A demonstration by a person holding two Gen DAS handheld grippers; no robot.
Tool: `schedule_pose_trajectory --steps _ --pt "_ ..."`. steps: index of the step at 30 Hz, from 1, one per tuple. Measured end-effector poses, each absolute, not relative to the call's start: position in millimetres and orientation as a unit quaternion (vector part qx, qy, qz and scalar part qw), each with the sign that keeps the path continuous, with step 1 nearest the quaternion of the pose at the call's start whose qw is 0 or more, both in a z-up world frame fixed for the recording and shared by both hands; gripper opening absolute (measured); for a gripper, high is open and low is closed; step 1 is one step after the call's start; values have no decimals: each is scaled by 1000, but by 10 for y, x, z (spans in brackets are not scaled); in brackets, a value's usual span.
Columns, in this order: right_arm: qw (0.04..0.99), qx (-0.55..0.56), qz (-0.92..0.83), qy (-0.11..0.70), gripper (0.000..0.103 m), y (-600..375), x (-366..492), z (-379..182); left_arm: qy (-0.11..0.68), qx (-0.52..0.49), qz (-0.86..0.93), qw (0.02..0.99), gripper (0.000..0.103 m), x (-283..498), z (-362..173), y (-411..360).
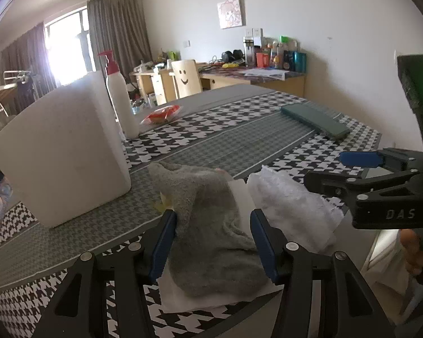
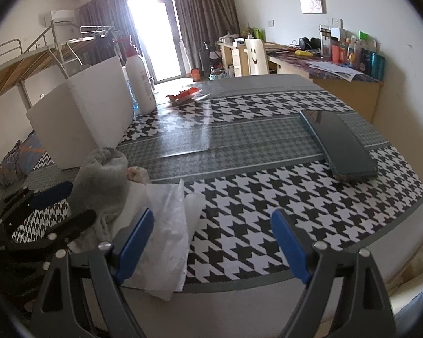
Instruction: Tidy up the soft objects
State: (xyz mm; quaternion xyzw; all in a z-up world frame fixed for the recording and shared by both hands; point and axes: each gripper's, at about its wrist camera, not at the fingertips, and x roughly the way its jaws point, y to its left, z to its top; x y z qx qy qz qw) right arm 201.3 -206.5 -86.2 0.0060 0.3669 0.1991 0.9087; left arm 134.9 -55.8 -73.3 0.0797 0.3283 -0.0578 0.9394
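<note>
Towel [image 1: 208, 225], grey and crumpled, lying between the two blue pads of the left claw [image 1: 214, 242], atop a white sheet [image 1: 241, 197] at the near edge of the surface [image 1: 239, 143]. Left claw parted about halfway, pads on either side of the cloth with no visible press on it; no grip judged yet. Just to the right of this claw, a clear crinkled plastic bag [image 1: 290, 205], partly over the same sheet; ahead and to the left, a white foam box [image 1: 62, 152], probably the receptacle, with a pump bottle [image 1: 121, 98] behind it.

For a sound pick: advance until the thick middle fold sits between the pads, clear of the sheet beneath; close fully, since terry compresses; lift straight before swinging towards the box, to avoid dragging the bag along.

Right claw [image 2: 217, 242] spread wide and empty, bag [image 2: 166, 239] against its left pad [image 2: 135, 242], bare houndstooth cloth between the jaws, dark phone [image 2: 341, 146] farther ahead to the right. Both claws tilted moderately downward towards the surface, side by side, the left lower and nearer the towel [image 2: 98, 180].
</note>
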Motion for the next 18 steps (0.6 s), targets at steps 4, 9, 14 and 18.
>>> schedule_pose_trajectory --steps 4,9,14,18 --pt "907 9 199 371 88 -2083 2004 -891 343 84 -39 935 33 1426 -799 -530" --pt "909 11 199 366 88 -2104 1984 -869 353 86 -25 931 6 1467 -848 -485" --pt "909 12 198 367 88 -2100 1985 -865 334 67 -50 939 5 1359 -703 -415" --pt "906 13 213 366 88 -2040 1969 -846 324 51 -60 943 5 1291 -597 -359"
